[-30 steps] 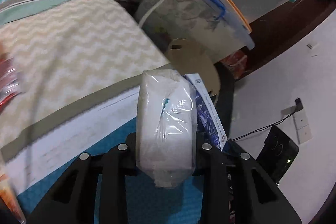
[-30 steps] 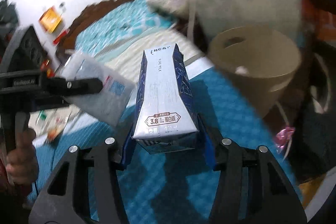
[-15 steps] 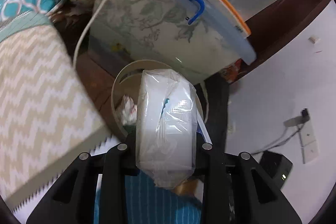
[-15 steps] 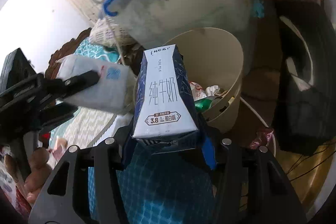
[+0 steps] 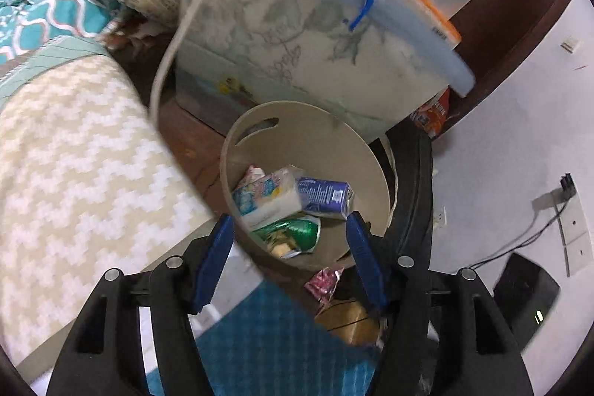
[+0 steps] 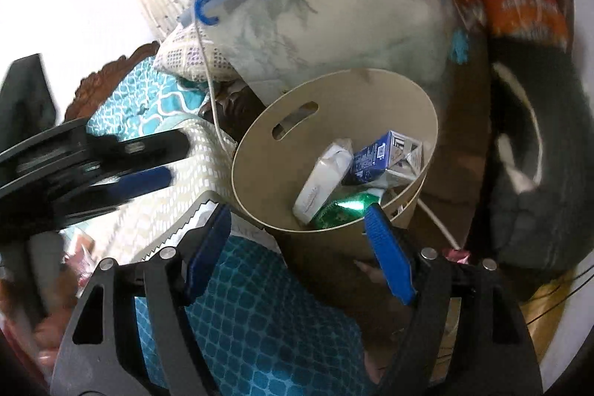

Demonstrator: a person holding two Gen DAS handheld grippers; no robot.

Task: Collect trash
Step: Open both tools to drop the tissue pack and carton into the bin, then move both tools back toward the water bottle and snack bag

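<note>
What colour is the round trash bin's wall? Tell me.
Plain beige: the trash bin has no pattern, seen best in the right wrist view.

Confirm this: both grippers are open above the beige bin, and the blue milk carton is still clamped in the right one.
Not quite. The blue milk carton already lies inside the beige bin, beside the tissue pack. The right wrist view shows the right gripper empty, jaws just opened. The left gripper is open too.
</note>
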